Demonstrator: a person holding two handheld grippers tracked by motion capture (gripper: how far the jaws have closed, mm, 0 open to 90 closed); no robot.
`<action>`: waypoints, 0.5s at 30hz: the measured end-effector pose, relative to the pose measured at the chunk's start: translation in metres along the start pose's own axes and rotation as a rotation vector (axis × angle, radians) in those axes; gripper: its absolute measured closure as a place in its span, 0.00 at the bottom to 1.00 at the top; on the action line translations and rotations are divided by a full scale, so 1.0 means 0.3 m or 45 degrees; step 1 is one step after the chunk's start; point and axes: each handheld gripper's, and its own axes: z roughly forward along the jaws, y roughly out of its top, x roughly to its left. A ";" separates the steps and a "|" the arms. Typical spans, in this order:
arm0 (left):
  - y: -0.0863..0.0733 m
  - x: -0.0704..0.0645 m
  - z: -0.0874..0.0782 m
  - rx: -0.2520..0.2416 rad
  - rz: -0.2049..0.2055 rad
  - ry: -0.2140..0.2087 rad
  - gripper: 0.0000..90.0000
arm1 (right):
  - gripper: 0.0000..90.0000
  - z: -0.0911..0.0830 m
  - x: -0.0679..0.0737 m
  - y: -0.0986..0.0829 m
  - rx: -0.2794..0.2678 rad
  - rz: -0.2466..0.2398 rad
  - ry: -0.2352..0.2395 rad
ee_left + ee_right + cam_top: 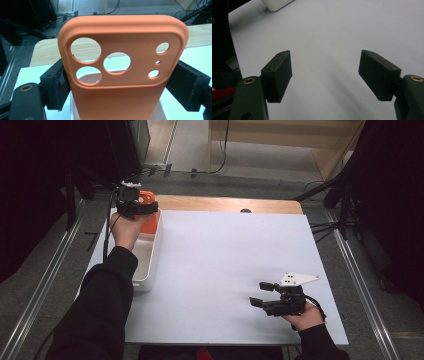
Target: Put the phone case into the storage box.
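Grippers number two, and one orange phone case [125, 75] and one white bin [146, 251] are counted with them on the white table [225, 270]. The left gripper [142, 210] is held up at the far left of the table, above the far end of the bin, and its jaws are clamped on the two long sides of the case, one black pad [56, 82] pressed to each edge. The case is thus held upright in the air over the bin, with its camera end uppermost.

In the left gripper view the case's cut-outs can be counted: three large round holes are grouped at one side, and three smaller ones are ranged down the other. Through the lowest large hole the white rim of the bin is seen directly beneath. None of this detail is given by the high view, where the case is seen as an orange patch partly hidden behind the gripper.

The right gripper [261, 295] is held low over the near right part of the table, well apart from the bin. Its jaws are spread wide with nothing between them, as is shown plainly in the right gripper view, where bare white tabletop is seen in the gap. A corner of the bin is caught at the top of that view.
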 end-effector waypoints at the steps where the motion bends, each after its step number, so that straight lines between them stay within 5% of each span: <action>1: -0.001 -0.002 0.001 0.002 0.000 0.001 0.17 | 0.28 0.000 0.000 0.000 0.000 0.001 0.000; 15: -0.024 -0.014 0.036 0.046 -0.007 0.021 0.17 | 0.28 0.000 0.000 0.000 0.001 0.004 0.001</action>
